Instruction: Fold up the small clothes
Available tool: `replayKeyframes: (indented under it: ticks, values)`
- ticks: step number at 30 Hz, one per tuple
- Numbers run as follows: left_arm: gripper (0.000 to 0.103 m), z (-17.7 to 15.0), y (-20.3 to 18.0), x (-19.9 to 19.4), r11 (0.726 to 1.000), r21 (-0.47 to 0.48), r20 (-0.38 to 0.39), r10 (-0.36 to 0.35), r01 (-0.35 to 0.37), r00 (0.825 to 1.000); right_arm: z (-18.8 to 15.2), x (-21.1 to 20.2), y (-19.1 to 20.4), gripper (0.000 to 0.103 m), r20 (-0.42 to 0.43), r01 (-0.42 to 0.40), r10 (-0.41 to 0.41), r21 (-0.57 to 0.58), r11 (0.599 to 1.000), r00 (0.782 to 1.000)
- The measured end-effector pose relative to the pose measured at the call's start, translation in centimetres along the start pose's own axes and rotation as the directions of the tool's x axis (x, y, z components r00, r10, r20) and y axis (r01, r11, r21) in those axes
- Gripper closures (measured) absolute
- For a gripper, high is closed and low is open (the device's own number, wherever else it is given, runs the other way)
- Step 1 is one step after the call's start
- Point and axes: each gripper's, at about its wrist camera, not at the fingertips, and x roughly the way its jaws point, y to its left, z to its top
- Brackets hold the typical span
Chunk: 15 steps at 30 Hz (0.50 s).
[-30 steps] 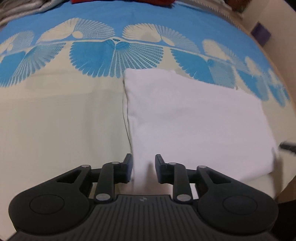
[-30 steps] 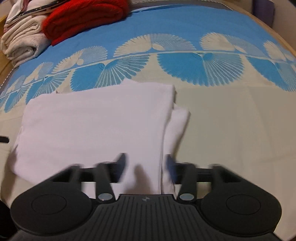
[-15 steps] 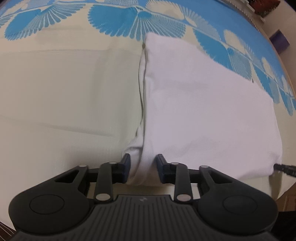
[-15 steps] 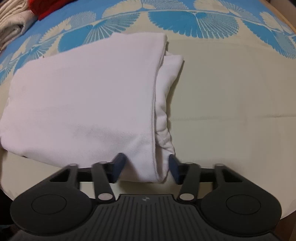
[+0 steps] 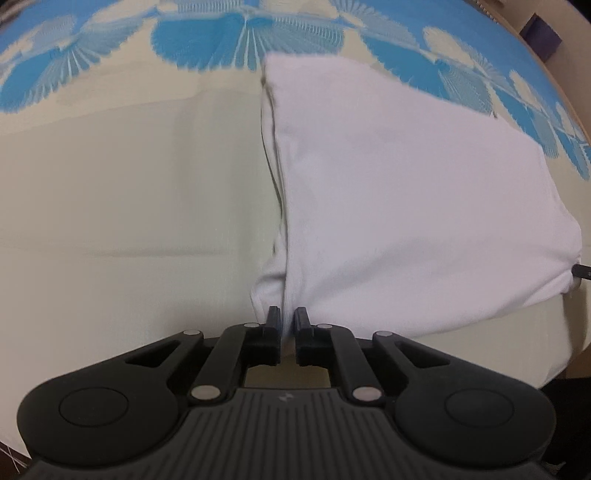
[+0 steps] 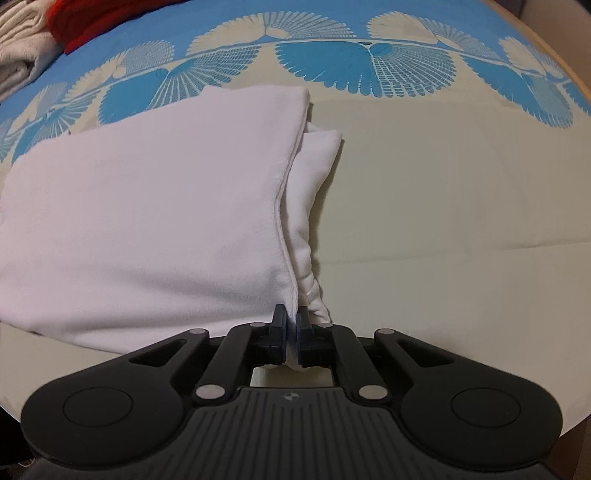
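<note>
A white folded garment [image 5: 406, 203] lies on a cream and blue patterned bedspread [image 5: 129, 203]. My left gripper [image 5: 287, 317] points steeply down at the garment's near left corner, its jaws closing tight with the cloth's edge pinched between the pads. In the right wrist view the same garment [image 6: 147, 203] spreads to the left, a loose inner layer showing along its right edge. My right gripper [image 6: 291, 317] is closing on the near right corner, with white cloth squeezed between its pads. A dark tip of the right gripper [image 5: 581, 271] shows at the garment's far corner in the left wrist view.
A red folded cloth [image 6: 92, 22] and a stack of pale folded towels [image 6: 18, 55] sit at the back left of the bedspread [image 6: 443, 184]. A purple object [image 5: 543, 29] stands beyond the surface's right edge. The front edge runs just under both grippers.
Both grippers sank toward the garment's near corners and went from open to shut on the cloth. The corners now bunch up between the pads.
</note>
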Motion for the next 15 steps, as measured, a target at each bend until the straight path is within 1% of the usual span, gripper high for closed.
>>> replayKeyframes:
  ticks: [2,3,5,6,8,9,10,11,12,13,15]
  values:
    - [0.095,0.2,-0.1,-1.1,1.0,0.012,0.069,0.0,-0.001,0.998,-0.1,-0.7,-0.4,0.094,0.025,-0.008,0.008,0.024,1.0,1.0]
    - [0.095,0.4,-0.2,-1.6,1.0,0.019,0.1,-0.02,0.018,0.995,-0.1,-1.2,-0.5,0.094,0.038,-0.022,0.021,0.034,0.999,0.999]
    - [0.095,0.6,-0.6,-1.8,0.998,0.03,0.118,-0.067,0.064,0.991,-0.3,-1.4,-0.7,0.094,0.043,-0.047,0.046,0.033,0.998,0.998]
    - [0.095,0.6,-1.0,-1.7,0.996,0.046,0.113,-0.078,0.074,0.99,-0.4,-1.1,-0.7,0.094,0.028,-0.037,0.036,0.024,0.999,0.999]
    - [0.095,0.4,-1.9,-1.0,0.994,0.094,0.082,-0.06,0.052,0.995,-0.7,-0.2,-0.7,0.093,-0.021,0.001,-0.001,0.002,1.0,1.0]
    - [0.095,0.3,-2.3,-0.3,0.993,0.117,0.051,-0.032,0.026,0.998,-0.8,0.3,-0.7,0.092,-0.046,0.017,-0.017,-0.009,1.0,0.999]
    - [0.095,0.1,-2.6,0.7,0.99,0.139,0.002,0.015,-0.015,1.0,-0.9,0.6,-0.6,0.091,-0.064,0.027,-0.028,-0.017,1.0,0.998]
    - [0.095,-0.1,-2.7,1.5,0.987,0.154,-0.033,0.051,-0.045,0.998,-0.9,0.8,-0.6,0.086,-0.066,0.034,-0.035,-0.021,0.999,0.997]
    - [0.095,-0.2,-2.8,1.8,0.984,0.164,-0.048,0.075,-0.066,0.996,-0.9,0.7,-0.6,0.084,-0.062,0.04,-0.041,-0.022,0.999,0.997]
    - [0.095,-0.1,-2.9,1.7,0.983,0.169,-0.035,0.083,-0.076,0.996,-0.8,0.5,-0.6,0.084,-0.057,0.041,-0.041,-0.017,0.999,0.997]
    - [0.091,0.1,-2.7,0.7,0.986,0.153,0.015,0.06,-0.061,0.998,-0.7,0.2,-0.6,0.084,-0.045,0.044,-0.045,-0.011,0.999,0.998]
